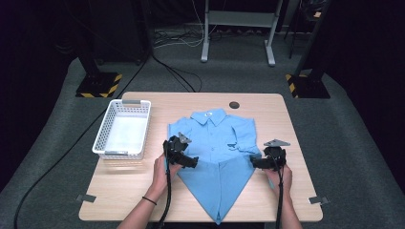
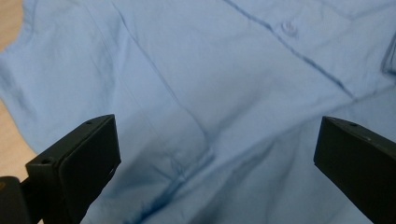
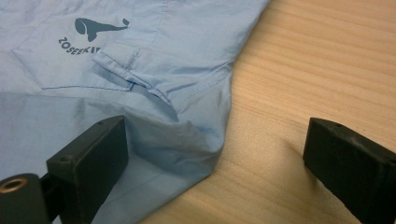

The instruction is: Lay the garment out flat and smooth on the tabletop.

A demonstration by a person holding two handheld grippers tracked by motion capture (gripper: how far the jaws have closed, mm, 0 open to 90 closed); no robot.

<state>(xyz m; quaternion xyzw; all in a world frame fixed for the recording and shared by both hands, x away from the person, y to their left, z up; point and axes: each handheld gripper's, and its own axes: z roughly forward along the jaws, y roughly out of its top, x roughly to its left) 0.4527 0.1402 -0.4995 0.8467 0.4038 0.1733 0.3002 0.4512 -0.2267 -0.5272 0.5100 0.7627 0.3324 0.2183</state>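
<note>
a blue shirt (image 1: 215,143) lies partly folded, collar away, on the desk (image 1: 267,205) beside a white basket (image 1: 122,129), the left tongs (image 1: 195,161) and right tongs (image 1: 253,163) both open and empty at its sides, likely ready for another fold; the right gripper view reveals a whale logo (image 3: 100,25).

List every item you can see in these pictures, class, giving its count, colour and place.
Shirt: one, light blue, table centre, lower part folded to a point.
Basket: one, white, table's left side.
Table: one, light wood, on grey floor.
Desk frame: one, pale grey, beyond the table.
Hands: two, at the near edge.
Left gripper: one, black, open, at the shirt's left fold.
Right gripper: one, black, open, at the shirt's right edge.
</note>
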